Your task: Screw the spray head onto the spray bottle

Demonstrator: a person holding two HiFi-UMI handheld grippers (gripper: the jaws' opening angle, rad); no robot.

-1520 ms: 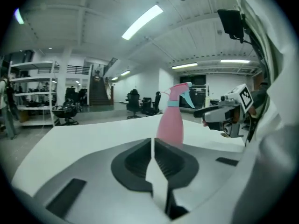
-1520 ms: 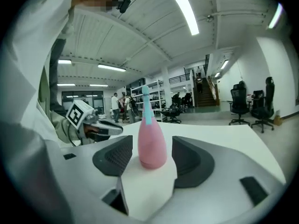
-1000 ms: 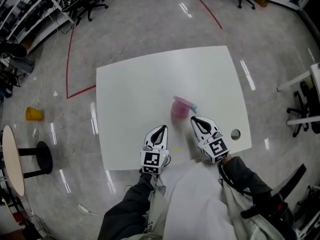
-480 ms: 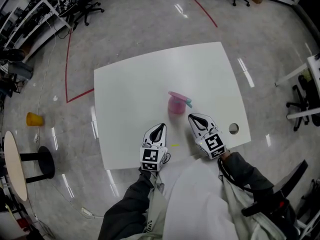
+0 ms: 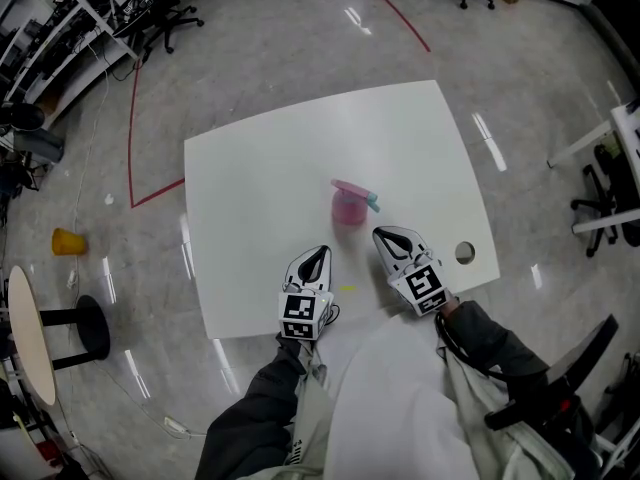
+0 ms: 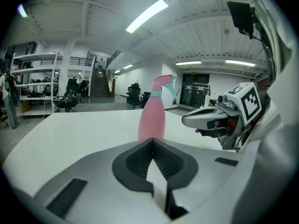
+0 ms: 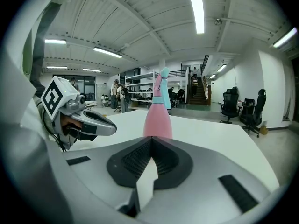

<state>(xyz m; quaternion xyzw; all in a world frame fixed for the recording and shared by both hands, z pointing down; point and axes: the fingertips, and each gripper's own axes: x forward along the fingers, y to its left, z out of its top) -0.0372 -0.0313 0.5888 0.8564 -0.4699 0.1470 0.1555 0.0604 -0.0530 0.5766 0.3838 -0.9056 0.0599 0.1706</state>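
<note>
A pink spray bottle (image 5: 348, 208) stands upright on the white table (image 5: 260, 168), with its pink spray head and teal nozzle (image 5: 372, 203) sitting on top. The same bottle (image 6: 152, 118) shows straight ahead in the left gripper view, and the bottle (image 7: 157, 118) stands likewise ahead in the right gripper view. My left gripper (image 5: 318, 255) rests near the table's front edge, shut and holding nothing, below and left of the bottle. My right gripper (image 5: 384, 234) is shut and bare too, just below and right of the bottle, apart from it.
A round hole (image 5: 464, 252) pierces the table near its front right corner. Office chairs (image 5: 170, 13) and shelving stand at the back left. A yellow cup (image 5: 66, 240) lies on the floor at left, beside a small round table (image 5: 25, 318).
The head view has shifted a little, so table and bottle sit slightly higher in frame. Both grippers keep their places beside the bottle and stay shut.
</note>
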